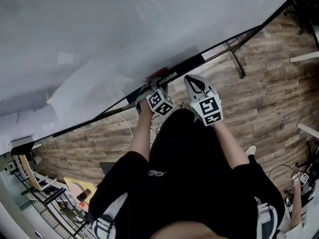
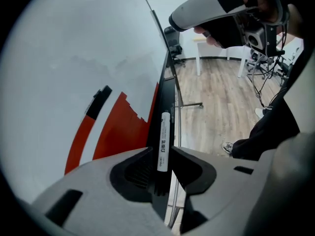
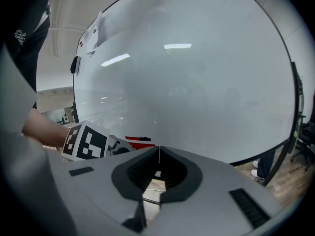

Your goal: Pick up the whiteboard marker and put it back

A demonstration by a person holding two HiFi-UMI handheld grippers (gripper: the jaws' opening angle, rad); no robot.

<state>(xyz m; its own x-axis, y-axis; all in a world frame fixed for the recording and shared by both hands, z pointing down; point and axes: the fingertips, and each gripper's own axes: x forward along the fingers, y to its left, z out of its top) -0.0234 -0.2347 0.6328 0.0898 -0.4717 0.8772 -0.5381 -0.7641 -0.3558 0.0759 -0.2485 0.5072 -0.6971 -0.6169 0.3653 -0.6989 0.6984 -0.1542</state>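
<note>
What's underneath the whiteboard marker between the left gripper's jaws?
The black tray ledge at the foot of the whiteboard runs under the whiteboard marker. The left gripper covers the marker's near end, so contact with the ledge cannot be told.

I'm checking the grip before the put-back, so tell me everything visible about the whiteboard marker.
The whiteboard marker is a slim, straight cylinder, plastic by its look, with a white printed label over a dark body. The left gripper has its jaws shut on the marker's lower part. The far end points away along the whiteboard's dark bottom ledge. Whether it touches that ledge cannot be told.
</note>
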